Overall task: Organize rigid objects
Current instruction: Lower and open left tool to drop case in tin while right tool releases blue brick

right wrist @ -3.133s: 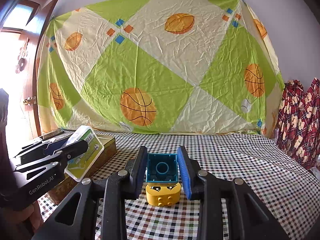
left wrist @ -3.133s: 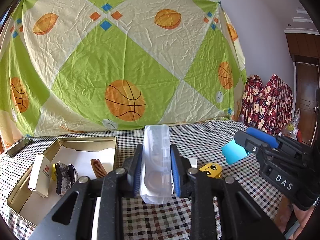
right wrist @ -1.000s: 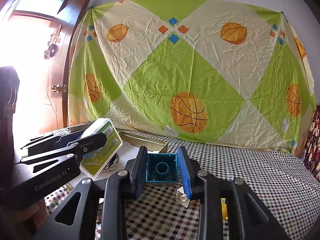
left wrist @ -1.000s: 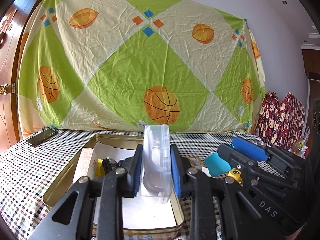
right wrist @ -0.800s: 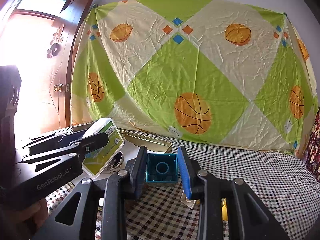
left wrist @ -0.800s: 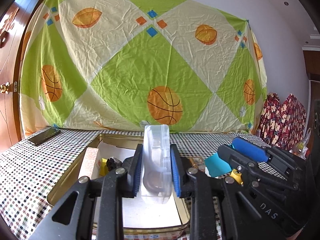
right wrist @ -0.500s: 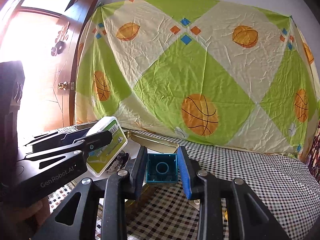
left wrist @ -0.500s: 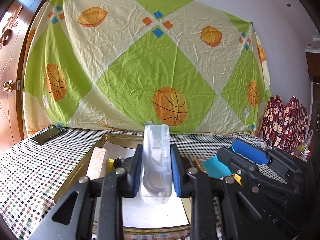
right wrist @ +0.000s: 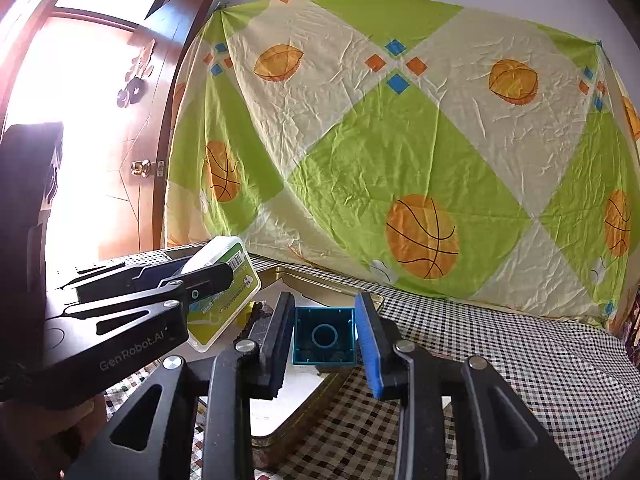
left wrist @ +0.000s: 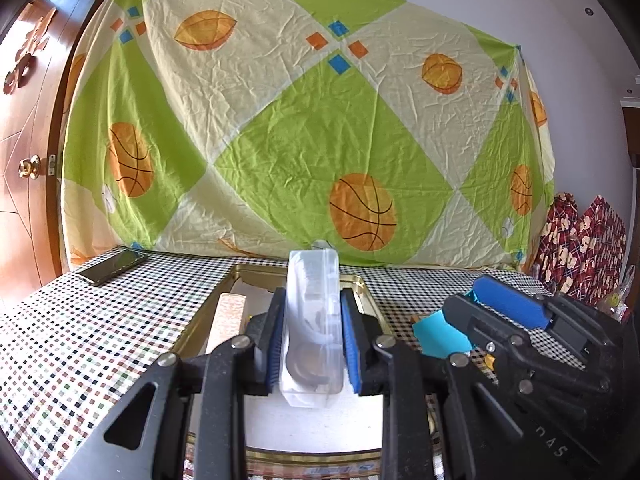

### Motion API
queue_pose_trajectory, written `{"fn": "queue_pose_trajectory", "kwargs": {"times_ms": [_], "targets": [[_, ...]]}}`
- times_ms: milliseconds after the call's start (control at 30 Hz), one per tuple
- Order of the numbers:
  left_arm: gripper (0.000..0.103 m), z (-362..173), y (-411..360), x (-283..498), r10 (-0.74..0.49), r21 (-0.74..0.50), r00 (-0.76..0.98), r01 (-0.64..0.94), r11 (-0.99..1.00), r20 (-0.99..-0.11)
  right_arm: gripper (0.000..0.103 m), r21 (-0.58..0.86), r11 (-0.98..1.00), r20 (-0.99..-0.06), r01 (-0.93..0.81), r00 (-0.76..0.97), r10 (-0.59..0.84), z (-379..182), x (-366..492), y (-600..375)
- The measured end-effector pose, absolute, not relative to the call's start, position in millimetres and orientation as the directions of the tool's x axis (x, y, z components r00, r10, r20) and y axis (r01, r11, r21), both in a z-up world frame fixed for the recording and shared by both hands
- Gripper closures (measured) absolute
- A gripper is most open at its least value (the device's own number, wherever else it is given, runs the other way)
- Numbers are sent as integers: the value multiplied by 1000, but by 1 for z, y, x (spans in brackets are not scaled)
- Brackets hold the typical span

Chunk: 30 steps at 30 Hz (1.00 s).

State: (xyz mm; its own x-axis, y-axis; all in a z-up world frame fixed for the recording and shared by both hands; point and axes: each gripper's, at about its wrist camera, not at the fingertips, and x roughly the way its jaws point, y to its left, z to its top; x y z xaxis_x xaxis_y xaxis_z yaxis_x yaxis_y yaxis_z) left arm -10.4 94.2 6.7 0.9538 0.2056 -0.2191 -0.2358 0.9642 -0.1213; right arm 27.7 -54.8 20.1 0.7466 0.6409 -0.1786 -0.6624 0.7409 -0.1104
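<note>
Cloth (left wrist: 304, 128) in green and cream diamonds, printed with orange basketballs, hangs across the wall behind everything. Below it runs the worktop (left wrist: 80, 340) under a small black-and-white check cover, with a dark phone (left wrist: 112, 267) lying flat near its far left corner. A shallow gold tin (right wrist: 304, 412) with a white floor sits on the worktop, and a slim pale box (left wrist: 228, 316) stands inside along its left wall.

The left gripper (left wrist: 312, 340) has its blue-padded fingers clenched on a clear plastic case (left wrist: 314, 320), held upright on its narrow edge above the tin's white floor. From the right wrist view, that case shows a green and white label with a barcode; its small print is too blurred to read. The gripper's black arm reads "GenRobot.AI".

The right gripper (right wrist: 324, 340) grasps a teal building block (right wrist: 324, 336), hollow underside toward the camera, in the air over the tin's near right corner. In the left wrist view its black body shows raised letters that look like "DAS", partly shadowed.
</note>
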Motion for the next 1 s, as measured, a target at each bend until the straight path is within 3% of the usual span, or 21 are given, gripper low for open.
{"fn": "queue_pose_trajectory", "kwargs": {"times_ms": [1000], "targets": [[79, 10, 124, -2, 266, -97, 926, -301, 949, -268, 69, -128, 698, -184, -704, 709, 681, 29, 24, -26]]}}
